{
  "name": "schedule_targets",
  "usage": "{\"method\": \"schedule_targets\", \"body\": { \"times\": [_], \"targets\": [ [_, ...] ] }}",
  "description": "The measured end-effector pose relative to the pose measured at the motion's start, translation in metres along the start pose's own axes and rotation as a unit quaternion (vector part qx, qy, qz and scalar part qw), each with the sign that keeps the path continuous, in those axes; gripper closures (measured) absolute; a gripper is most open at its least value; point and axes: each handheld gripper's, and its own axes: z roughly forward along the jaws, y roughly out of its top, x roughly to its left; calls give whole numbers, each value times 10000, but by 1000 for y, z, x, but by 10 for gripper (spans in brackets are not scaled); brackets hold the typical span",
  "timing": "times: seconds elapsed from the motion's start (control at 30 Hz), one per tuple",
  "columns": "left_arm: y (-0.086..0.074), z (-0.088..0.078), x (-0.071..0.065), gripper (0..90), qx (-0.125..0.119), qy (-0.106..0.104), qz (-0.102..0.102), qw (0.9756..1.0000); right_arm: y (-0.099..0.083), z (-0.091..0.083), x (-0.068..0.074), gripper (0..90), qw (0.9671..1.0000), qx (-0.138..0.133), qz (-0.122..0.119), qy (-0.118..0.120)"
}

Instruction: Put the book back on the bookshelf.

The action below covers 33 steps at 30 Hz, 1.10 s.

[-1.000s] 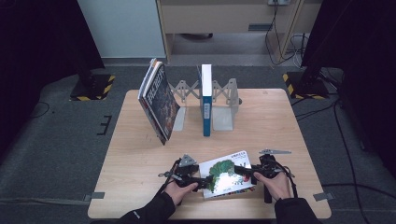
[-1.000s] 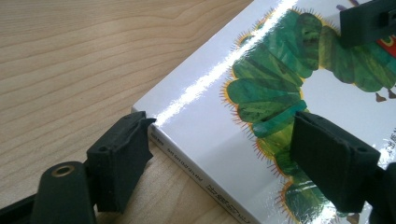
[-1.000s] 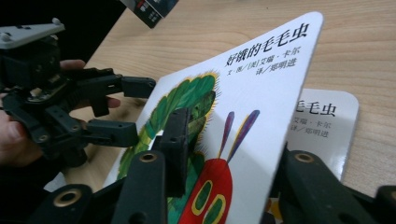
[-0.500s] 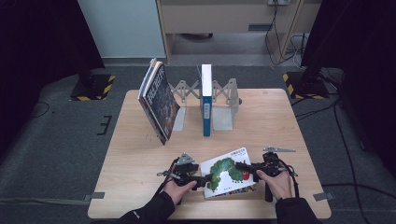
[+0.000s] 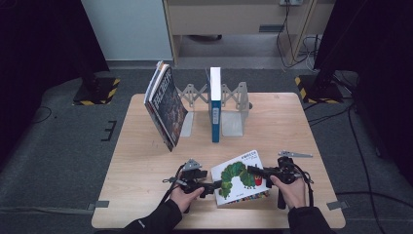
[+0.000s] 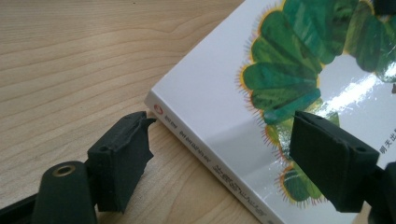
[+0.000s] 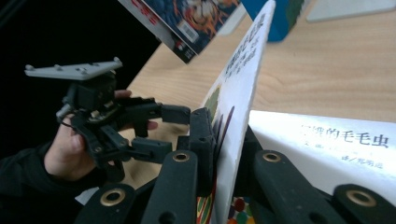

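A pale wooden table (image 5: 146, 195) stands on grey floor. The picture book (image 5: 240, 182) lies near its front edge; its glossy white cover is lifted and partly cut off in the right gripper view. The right gripper (image 7: 224, 140) is clenched on that cover. The left gripper (image 6: 219, 154) is released, its jaws astride the spine corner. A metal rack (image 5: 229, 105) holds one blue book (image 5: 215, 105) upright; a dark book (image 5: 166, 105) leans beside it.
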Motion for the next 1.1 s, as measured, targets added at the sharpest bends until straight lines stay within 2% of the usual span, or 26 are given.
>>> {"method": "schedule_targets", "body": {
  "times": [0.23, 0.33, 0.4, 0.6, 0.7, 0.8, 0.9, 0.93, 1.0, 1.1],
  "targets": [
    [-2, 6, -2, 177, 94, -127, 30, 9999, 2, -6, 4, 854, 9997, -142, -157, 106],
    [-3, 9, -1, 160, 63, -302, -73, 9995, 3, -7, 5, 856, 9996, -157, -193, 128],
    [-3, 12, 0, 152, 32, -418, -71, 9991, 3, -7, 5, 857, 9996, -160, -217, 131],
    [-4, 21, 2, 121, 15, -797, -208, 9966, 2, -7, 4, 858, 9995, -160, -227, 124],
    [-4, 23, 2, 107, 11, -889, -237, 9958, 2, -7, 3, 859, 9995, -160, -235, 131],
    [-4, 22, 2, 121, 37, -894, -227, 9957, 1, -8, 2, 855, 9996, -141, -222, 115],
    [-4, 21, 2, 161, 84, -844, -225, 9961, -1, -8, 1, 830, 9994, -96, -310, -81],
    [-3, 21, 1, 187, 106, -817, -226, 9963, -1, -8, 0, 803, 9992, -67, -346, -209],
    [-4, 21, 0, 203, 144, -805, -200, 9964, -2, -7, 0, 763, 9981, 3, -435, -435],
    [-3, 21, -5, 281, 82, -790, -114, 9968, -5, -4, -1, 686, 9952, 168, -589, -767]
  ]
}}
